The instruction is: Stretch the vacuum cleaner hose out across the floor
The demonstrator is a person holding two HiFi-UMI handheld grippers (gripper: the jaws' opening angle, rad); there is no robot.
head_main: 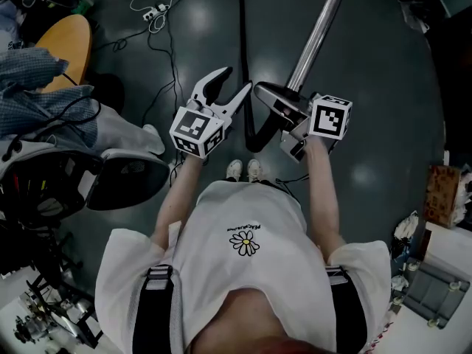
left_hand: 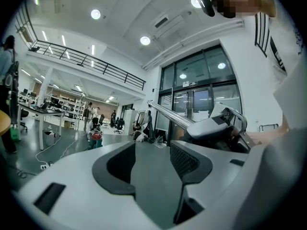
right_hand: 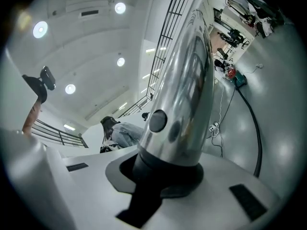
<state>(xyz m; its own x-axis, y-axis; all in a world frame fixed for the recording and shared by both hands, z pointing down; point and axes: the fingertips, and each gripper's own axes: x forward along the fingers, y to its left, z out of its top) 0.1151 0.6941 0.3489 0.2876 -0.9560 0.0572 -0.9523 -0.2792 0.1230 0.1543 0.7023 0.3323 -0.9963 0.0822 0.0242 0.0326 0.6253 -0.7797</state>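
Currently, the vacuum cleaner hose [head_main: 241,28] runs over the dark floor [head_main: 383,87] with its long axis pointing almost straight away from the person's shoes [head_main: 243,169], toward the top edge of the head view. The right gripper [head_main: 284,113] has its jaws clamped on the silver handle [head_main: 276,102], from which a metal tube [head_main: 317,35] slants away to the right. The left gripper [head_main: 232,87] is just beside it, jaws apart with nothing between them. Loose cables [head_main: 166,65] and a power strip [head_main: 155,13] lie left of the hose, and a seated person [head_main: 37,87] is further left, well apart from it.
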